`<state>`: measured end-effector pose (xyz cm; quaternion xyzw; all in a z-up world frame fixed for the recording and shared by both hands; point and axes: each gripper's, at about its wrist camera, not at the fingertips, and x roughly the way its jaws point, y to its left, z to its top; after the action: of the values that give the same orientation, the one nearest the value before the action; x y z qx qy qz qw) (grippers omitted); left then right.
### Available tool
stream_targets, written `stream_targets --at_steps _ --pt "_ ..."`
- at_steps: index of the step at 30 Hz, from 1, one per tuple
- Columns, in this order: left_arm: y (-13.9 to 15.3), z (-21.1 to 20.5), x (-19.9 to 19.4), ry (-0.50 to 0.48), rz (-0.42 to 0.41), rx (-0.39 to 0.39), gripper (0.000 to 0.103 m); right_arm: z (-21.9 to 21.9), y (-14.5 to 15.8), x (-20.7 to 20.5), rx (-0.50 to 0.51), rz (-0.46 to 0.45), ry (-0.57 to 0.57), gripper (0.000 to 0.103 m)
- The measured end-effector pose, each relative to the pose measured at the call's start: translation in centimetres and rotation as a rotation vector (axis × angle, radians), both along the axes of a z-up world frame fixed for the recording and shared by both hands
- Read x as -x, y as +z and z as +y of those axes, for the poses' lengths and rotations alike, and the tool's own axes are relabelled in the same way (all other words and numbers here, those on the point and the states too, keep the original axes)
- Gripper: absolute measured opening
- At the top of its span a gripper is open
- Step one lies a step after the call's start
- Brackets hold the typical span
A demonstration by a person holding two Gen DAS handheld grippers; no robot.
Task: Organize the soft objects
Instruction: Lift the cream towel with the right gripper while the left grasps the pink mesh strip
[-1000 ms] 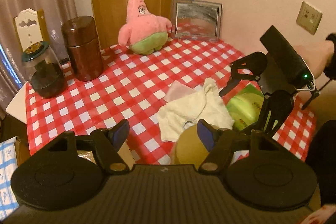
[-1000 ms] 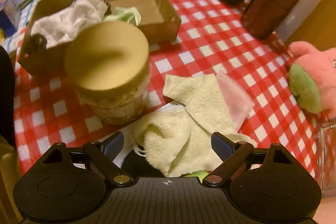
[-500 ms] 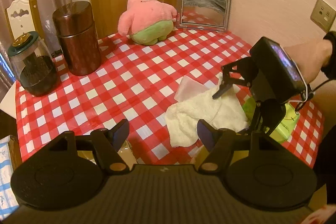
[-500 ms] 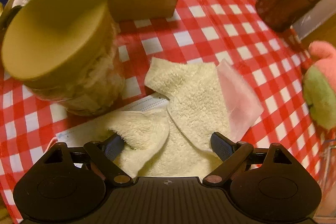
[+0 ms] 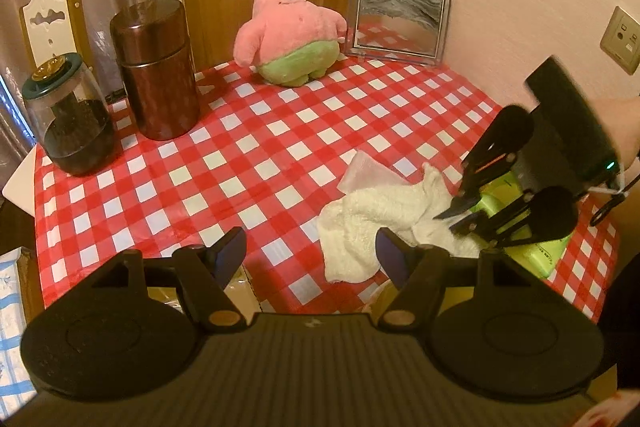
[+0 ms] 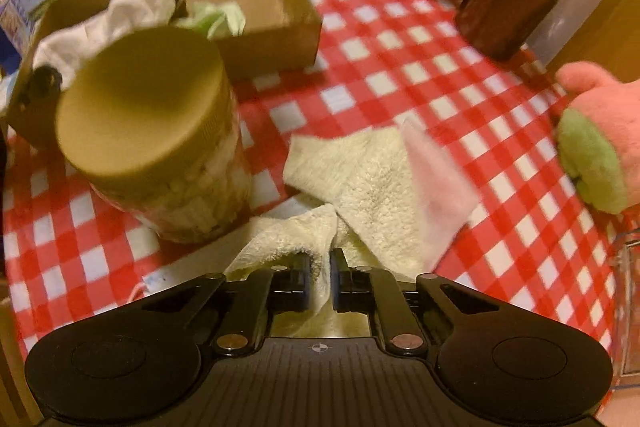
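Note:
A cream towel (image 5: 372, 211) (image 6: 368, 187) lies crumpled on the red-checked tablecloth, with a thin pink cloth (image 5: 360, 171) (image 6: 436, 183) half tucked under its far edge. My right gripper (image 6: 320, 279) (image 5: 452, 215) points steeply down at the towel's near end; its jaws are closing and pinch a raised fold of the towel. My left gripper (image 5: 310, 253) hovers open over the table's near edge with nothing between its fingers. A pink starfish plush (image 5: 288, 31) (image 6: 600, 131) sits upright at the back.
A cardboard box (image 6: 272, 43) holds a white cloth (image 6: 120, 11) and a green cloth (image 6: 216, 19). A tan-lidded jar (image 6: 148, 99) stands beside the towel. A green pack (image 5: 544, 251) lies under the right gripper. A brown canister (image 5: 156, 67), a glass jar (image 5: 72, 119) and a picture frame (image 5: 400, 19) line the back.
The right gripper's jaws went from wide open to pinched on a fold of the cream towel, and the towel has bunched up there. The left gripper stayed open.

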<state>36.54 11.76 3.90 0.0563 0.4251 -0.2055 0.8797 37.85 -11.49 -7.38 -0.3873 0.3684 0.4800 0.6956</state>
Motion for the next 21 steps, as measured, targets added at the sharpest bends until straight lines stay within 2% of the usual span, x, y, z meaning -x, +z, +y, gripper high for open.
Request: stream_targets --at_steps 4,10,15,21 --pt "0.6 -0.4 0.1 0.002 -0.004 -0.009 0.068 -1.0 2.9 1.0 -0.058 -0.066 -0.029 0.009" --pt "1.7 -1.3 0.2 -0.003 -0.020 -0.026 0.068 -4.0 9.1 2.2 -0.209 -0.169 -0.172 0.008" --pt "2.5 -3.1 -0.3 -0.029 -0.023 -0.044 0.068 -6.8 13.8 2.6 -0.339 -0.205 -0.256 0.008" --pt "2.6 -5.6 -1.3 -0.057 -0.012 -0.046 0.068 -9.4 17.2 3.0 -0.425 -0.272 -0.331 0.008"
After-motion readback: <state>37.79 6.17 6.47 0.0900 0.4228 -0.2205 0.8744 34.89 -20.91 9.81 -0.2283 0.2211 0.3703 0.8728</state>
